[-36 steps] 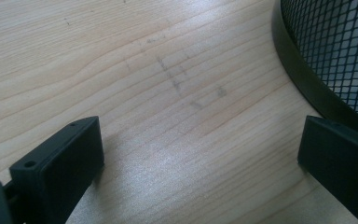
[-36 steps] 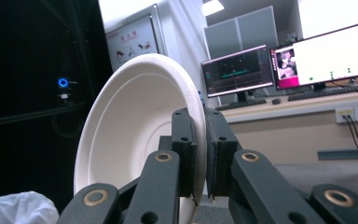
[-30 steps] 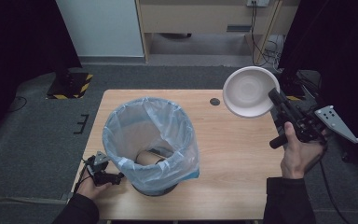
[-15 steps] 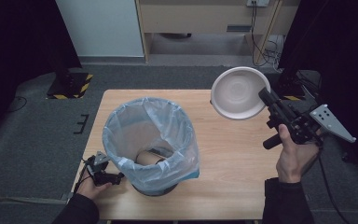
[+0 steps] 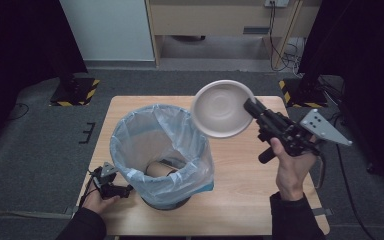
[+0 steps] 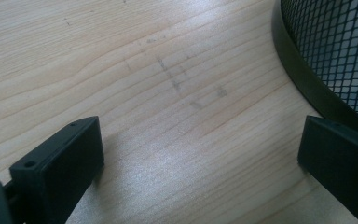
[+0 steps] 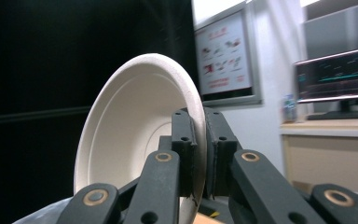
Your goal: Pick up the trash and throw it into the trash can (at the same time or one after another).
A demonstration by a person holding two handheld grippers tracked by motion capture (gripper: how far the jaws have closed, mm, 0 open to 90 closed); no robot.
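A white paper bowl (image 5: 223, 109) is held up in the air, tilted on edge, just right of the bin's mouth. My right gripper (image 5: 252, 107) is shut on its rim; in the right gripper view the bowl (image 7: 135, 140) stands upright with both pads of my right gripper (image 7: 200, 158) pinching the rim. The bin (image 5: 160, 150) is a black mesh basket lined with a pale blue bag, with something brownish inside at the bottom. My left gripper (image 5: 111, 186) rests on the table at the bin's lower left, open, with bare wood between its jaws (image 6: 200, 154).
The wooden table (image 5: 245, 200) has free surface to the right of and in front of the bin. The mesh base of the bin (image 6: 326, 60) sits close to my left gripper's right jaw. Grey carpet and black stands with striped bases surround the table.
My right hand has carried the bowl leftward from over the table's far right corner toward the bin's rim. The left gripper has stayed put.
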